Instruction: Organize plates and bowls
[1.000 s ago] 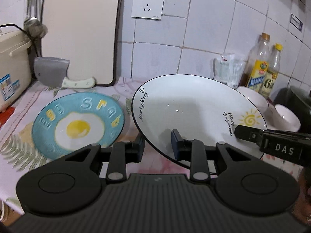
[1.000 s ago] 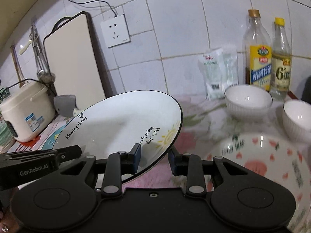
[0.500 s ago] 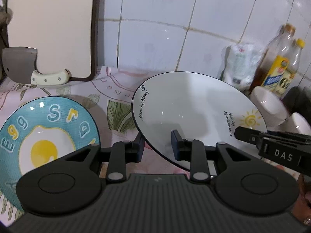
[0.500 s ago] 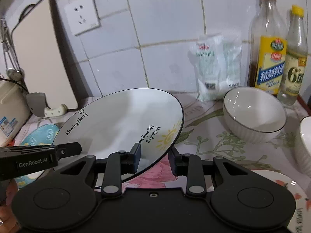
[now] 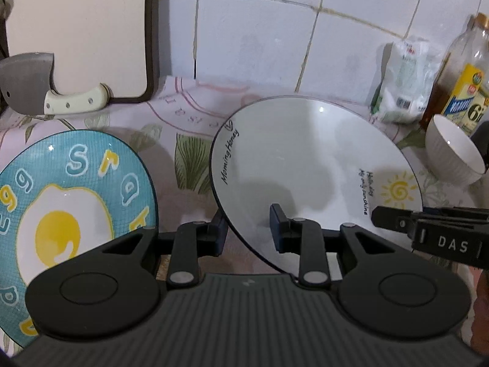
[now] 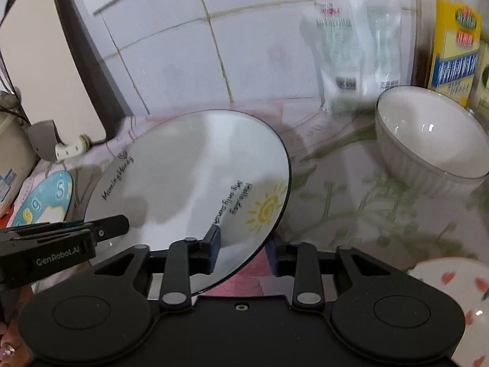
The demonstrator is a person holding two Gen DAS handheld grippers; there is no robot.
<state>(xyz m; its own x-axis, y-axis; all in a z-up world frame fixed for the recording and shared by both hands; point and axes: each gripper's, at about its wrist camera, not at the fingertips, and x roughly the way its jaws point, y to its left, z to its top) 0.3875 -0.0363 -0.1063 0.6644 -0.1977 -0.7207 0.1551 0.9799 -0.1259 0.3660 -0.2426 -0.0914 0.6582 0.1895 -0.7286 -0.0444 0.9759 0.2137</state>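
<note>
On the left I see a glossy round blue egg plate (image 5: pixel 76 202) lying flat on the flowered cloth (image 5: pixel 189 140). Just beside it my left gripper (image 5: pixel 247 232) is clamped on the near rim of the smooth white sun plate (image 5: pixel 305 159), held tilted. My right gripper (image 6: pixel 244 244) straddles the opposite rim, its jaws opening. A ribbed white bowl (image 6: pixel 428 140) stands near, well apart.

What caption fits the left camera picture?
Both grippers, left gripper and right gripper, hold the round white sun-print plate beside the blue fried-egg plate.
</note>
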